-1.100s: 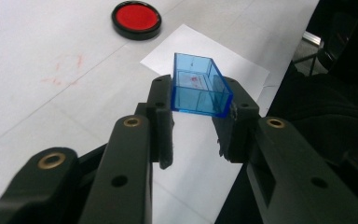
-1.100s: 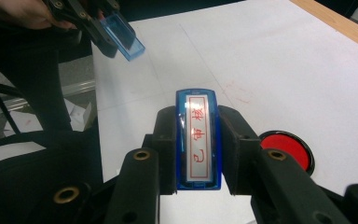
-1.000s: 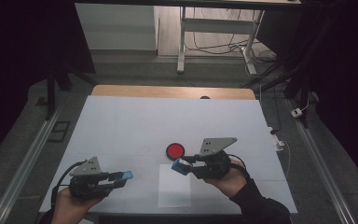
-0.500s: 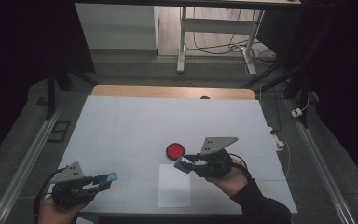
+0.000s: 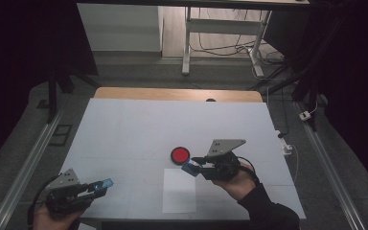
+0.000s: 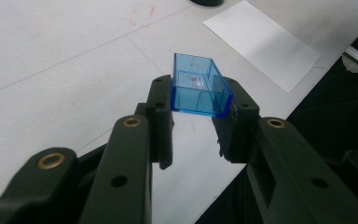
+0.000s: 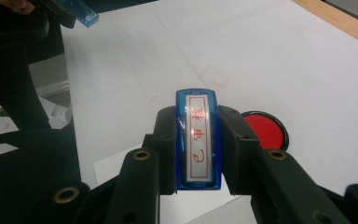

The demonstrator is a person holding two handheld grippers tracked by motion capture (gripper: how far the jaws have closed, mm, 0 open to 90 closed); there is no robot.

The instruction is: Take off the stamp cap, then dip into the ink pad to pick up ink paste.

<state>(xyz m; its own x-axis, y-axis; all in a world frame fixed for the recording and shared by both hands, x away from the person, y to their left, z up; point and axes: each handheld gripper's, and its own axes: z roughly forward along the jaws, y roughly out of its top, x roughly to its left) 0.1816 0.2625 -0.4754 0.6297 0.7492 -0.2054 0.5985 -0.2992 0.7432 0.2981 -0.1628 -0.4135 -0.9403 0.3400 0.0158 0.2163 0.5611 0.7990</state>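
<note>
Holding a little blue cap (image 6: 198, 89) tight between its jaws, the left gripper (image 5: 100, 186) sits at the table's (image 5: 124, 129) near left corner. Next comes white paper (image 5: 179, 190), then a red ink pad (image 5: 180, 155). The right gripper (image 5: 191, 166) squeezes a blue stamp (image 7: 198, 139) just beside the pad.

White table (image 5: 139, 129), white paper sheet (image 5: 179, 201), wooden strip along far edge (image 5: 177, 94)
</note>
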